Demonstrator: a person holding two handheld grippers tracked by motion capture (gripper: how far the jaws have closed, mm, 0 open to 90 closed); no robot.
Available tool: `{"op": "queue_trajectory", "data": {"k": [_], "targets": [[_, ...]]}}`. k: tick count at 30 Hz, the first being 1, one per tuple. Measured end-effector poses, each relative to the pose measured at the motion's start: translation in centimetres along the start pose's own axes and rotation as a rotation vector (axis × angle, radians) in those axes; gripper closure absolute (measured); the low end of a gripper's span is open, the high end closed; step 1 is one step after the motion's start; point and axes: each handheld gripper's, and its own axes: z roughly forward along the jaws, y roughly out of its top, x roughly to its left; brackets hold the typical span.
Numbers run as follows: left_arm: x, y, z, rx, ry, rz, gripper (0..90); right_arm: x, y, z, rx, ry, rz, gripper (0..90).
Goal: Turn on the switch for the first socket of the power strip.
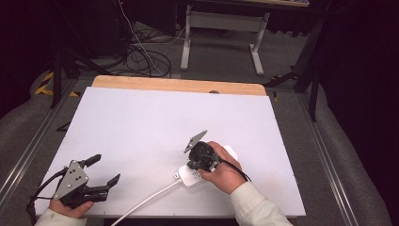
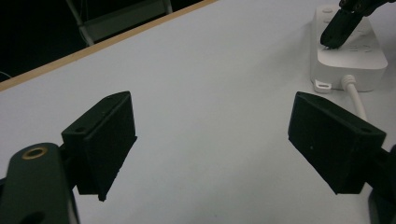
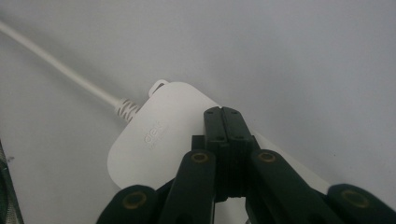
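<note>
Dark floor with tangled cables and a white metal frame lies beyond the far edge of one desk [image 1: 141,122], whose white top carries a strip of bare wood along that far edge. One white power strip [image 1: 193,176] lies flat on the desk near its near edge, right of the middle, with a single white cord [image 1: 146,200] running from its left end toward the near edge. Two tongs are in use. The right tongs [image 3: 227,114] point down at the power strip with their jaws pressed together, nothing between them; their joined tips rest on or just over the strip's top face, and whether they touch cannot be told. In the left gripper view those same tips sit on the strip [image 2: 348,46] by its sockets. The left tongs [image 1: 104,170] hover near the desk's near left corner, well apart from the strip, jaws spread wide over bare white surface.
</note>
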Motion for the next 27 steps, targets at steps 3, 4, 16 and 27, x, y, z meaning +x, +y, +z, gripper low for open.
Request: {"op": "queue_trajectory", "data": {"k": [3, 4, 16, 27], "targets": [[0.0, 0.0, 0.0, 0.000, 0.000, 0.000, 15.7, 0.0, 0.0, 0.0, 0.003, 0.001, 0.004, 90.0], [0.0, 0.0, 0.0, 0.000, 0.000, 0.000, 15.7, 0.0, 0.0, 0.0, 0.003, 0.002, 0.006, 90.0], [0.1, 0.0, 0.0, 0.004, -0.001, -0.002, 15.7, 0.0, -0.2, -0.9, -0.037, -0.012, -0.018, 90.0], [0.1, 0.0, 0.0, 0.001, 0.001, 0.001, 15.6, 0.2, 0.1, -3.1, -0.128, -0.030, -0.024, 90.0]]}}
